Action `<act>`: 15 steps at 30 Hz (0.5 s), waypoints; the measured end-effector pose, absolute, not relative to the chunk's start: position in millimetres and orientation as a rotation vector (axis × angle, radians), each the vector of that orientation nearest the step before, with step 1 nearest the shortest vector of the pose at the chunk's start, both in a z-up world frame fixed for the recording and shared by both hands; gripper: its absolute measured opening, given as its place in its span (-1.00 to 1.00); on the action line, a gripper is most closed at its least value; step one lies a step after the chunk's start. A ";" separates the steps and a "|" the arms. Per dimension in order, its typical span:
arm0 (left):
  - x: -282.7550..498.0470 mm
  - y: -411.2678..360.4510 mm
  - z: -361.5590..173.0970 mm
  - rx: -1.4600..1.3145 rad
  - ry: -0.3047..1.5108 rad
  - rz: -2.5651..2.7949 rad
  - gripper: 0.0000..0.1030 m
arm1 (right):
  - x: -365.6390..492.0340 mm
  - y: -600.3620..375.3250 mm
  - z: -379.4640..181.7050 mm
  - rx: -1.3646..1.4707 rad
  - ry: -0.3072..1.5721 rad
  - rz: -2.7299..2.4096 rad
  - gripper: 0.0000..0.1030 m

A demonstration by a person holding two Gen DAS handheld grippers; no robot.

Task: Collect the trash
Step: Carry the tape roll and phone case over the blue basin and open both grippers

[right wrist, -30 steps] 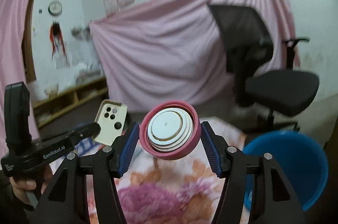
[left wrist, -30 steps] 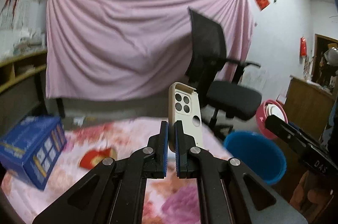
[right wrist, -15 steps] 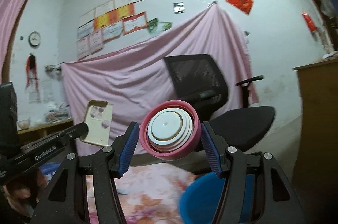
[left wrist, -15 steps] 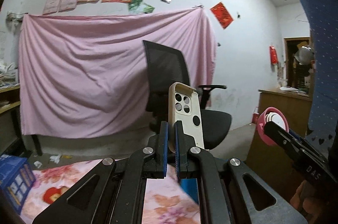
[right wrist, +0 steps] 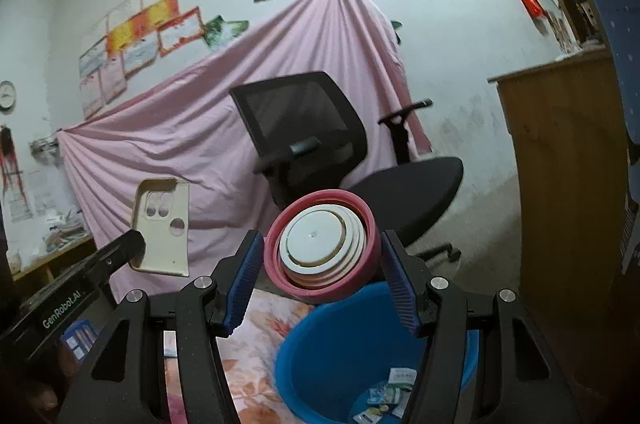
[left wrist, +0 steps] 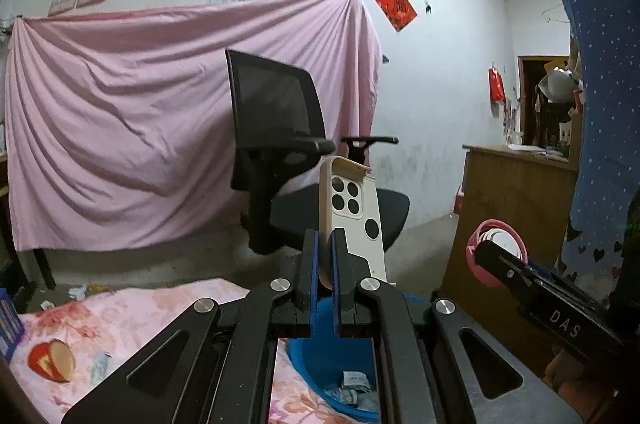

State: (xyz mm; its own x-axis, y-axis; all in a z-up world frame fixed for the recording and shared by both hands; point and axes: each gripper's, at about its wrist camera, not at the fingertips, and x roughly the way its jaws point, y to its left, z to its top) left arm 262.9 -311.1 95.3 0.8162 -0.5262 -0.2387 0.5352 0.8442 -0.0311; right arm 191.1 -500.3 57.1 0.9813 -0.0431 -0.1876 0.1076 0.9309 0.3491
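A pink sheet drapes the white wall behind a black office chair, wooden cabinet alongside

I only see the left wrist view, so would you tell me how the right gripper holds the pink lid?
Observer: The right gripper has one finger pressed on each side of the lid.
Operator: Is the basin below it?
Observer: In the picture, the lid overlaps the far rim of the basin.
Operator: Is the case empty?
Observer: Yes, the sheet shows through the cutouts of the case.
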 end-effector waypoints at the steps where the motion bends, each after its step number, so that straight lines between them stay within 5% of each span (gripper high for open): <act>1: 267.1 -314.6 93.1 0.037 0.260 -0.567 -0.93 | 190.2 -501.0 55.1 0.371 0.186 -0.082 0.12; 15: 303.0 -339.6 41.5 0.027 0.601 -0.588 -0.93 | 220.0 -522.8 18.9 0.463 0.424 -0.136 0.12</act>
State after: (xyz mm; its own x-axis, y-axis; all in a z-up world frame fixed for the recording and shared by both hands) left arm 303.0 -339.6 41.5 0.6668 -0.5135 -0.5401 0.5289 0.8367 -0.1425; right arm 220.0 -522.8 18.9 0.9043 -0.0325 -0.4256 0.2220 0.8874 0.4040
